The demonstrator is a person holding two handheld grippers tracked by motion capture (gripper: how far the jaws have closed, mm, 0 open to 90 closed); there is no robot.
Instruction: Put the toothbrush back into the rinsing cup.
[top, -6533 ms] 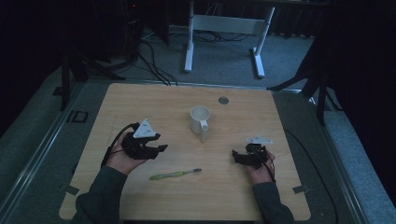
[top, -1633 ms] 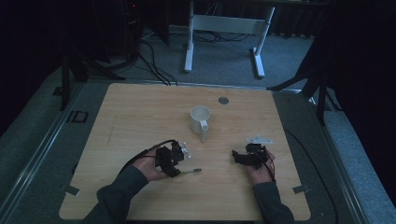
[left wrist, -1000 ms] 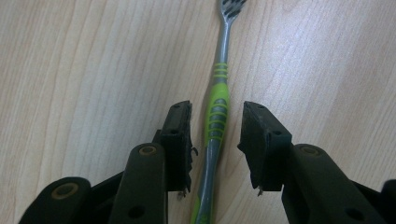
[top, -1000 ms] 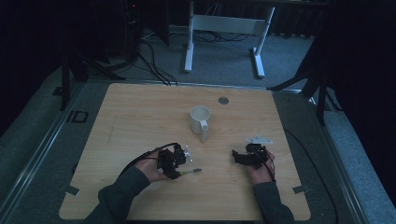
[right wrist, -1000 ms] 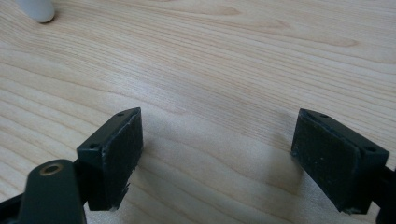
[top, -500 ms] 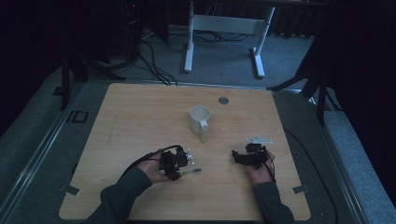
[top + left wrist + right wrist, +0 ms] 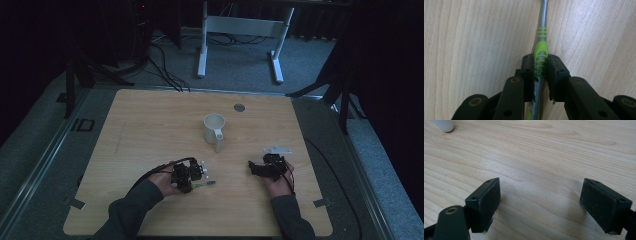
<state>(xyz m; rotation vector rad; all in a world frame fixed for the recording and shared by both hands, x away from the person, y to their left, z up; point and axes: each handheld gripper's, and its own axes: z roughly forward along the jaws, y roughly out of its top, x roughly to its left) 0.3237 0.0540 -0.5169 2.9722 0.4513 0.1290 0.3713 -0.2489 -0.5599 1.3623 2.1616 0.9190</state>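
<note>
Gripping the toothbrush [image 7: 541, 53] is the step now in hand: the left gripper [image 7: 540, 65] has just been closing, and in the left gripper view its two black jaws stand narrow with their pads against the green-ribbed handle, one on each side. The toothbrush lies flat on the counter [image 7: 150, 125], below and just left of the white mug [image 7: 214, 131], its far end poking out toward the right of the left gripper [image 7: 192, 176] in the high view. Judging by this, the grasp looks made, while the lift and the carry toward the mug, which stands upright and apart from the brush, are not yet done. Right of and below the mug, the right gripper [image 7: 261, 169] rests on the counter, its jaws wide apart with nothing between them.
</note>
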